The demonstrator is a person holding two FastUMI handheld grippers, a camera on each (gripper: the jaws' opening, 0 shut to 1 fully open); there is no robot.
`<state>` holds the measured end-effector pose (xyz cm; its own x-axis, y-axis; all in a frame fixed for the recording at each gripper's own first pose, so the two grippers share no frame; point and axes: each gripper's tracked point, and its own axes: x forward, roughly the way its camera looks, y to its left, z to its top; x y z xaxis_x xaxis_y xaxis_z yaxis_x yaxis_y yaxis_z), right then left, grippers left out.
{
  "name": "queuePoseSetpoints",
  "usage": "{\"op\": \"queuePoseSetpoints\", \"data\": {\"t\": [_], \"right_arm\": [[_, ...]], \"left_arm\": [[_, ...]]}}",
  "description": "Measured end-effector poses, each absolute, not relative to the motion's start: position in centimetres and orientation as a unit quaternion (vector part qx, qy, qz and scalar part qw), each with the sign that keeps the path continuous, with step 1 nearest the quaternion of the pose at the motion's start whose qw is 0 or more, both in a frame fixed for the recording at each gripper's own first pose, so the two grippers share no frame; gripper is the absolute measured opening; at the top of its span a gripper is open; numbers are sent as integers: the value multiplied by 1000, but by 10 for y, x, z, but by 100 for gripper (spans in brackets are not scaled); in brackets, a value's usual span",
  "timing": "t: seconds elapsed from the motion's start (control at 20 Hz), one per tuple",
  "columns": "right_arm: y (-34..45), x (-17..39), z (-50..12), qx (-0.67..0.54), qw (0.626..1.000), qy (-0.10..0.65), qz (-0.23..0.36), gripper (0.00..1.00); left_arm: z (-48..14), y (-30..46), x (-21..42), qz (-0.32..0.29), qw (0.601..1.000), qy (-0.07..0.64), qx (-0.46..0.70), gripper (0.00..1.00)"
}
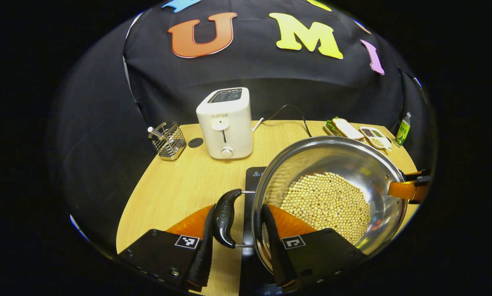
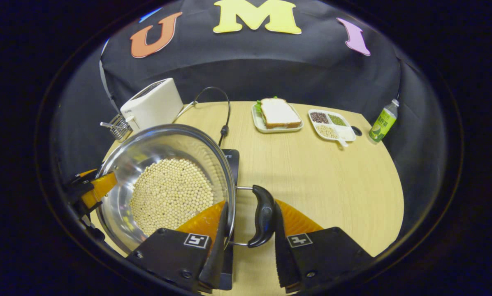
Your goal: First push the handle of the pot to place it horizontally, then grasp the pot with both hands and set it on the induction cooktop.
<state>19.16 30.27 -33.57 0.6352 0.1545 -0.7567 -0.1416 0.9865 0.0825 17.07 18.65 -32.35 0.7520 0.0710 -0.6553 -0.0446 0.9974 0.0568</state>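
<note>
My left tool (image 1: 237, 242) reaches forward and level, its two fingers straddling the left handle (image 1: 225, 217) of the pot (image 1: 328, 197): one finger lies on the outer side of the black grip, the other sits inside the pot's rim, over the steel wall. The outer finger touches the grip; whether the inner one presses on the wall I cannot tell, so I cannot say it is clenched.

My right tool (image 2: 249, 246) mirrors that pose on the other side. One finger rests inside the rim and the other lies against the outer face of the right handle (image 2: 263, 221), with the rim and grip between them. How firmly it bites I cannot tell either.

The pot holds a bed of pale round beans (image 1: 326, 203) and sits over the black induction cooktop (image 1: 256, 174), whose edge shows under the rim; I cannot tell if the base touches it.

Across the pot, in each view, the other tool appears at the far rim.

Farther along the bench (image 2: 312, 172) stand a white toaster (image 1: 226, 122), a wire rack (image 1: 168, 139), a sandwich on a plate (image 2: 277, 113), a divided dish (image 2: 332, 123) and a green bottle (image 2: 382, 121).
</note>
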Motion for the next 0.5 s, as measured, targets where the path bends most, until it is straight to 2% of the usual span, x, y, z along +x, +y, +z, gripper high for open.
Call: {"op": "queuePoseSetpoints", "data": {"t": [0.4,0.45,0.5], "right_arm": [[301,191,-336,14,903,420,89,55],[301,191,-336,14,902,421,92,57],[301,191,-334,15,904,417,97,58]], "left_arm": [[-322,184,171,18,937,348,19,60],[-322,184,170,16,938,347,16,72],[-322,183,169,13,938,346,17,63]]}}
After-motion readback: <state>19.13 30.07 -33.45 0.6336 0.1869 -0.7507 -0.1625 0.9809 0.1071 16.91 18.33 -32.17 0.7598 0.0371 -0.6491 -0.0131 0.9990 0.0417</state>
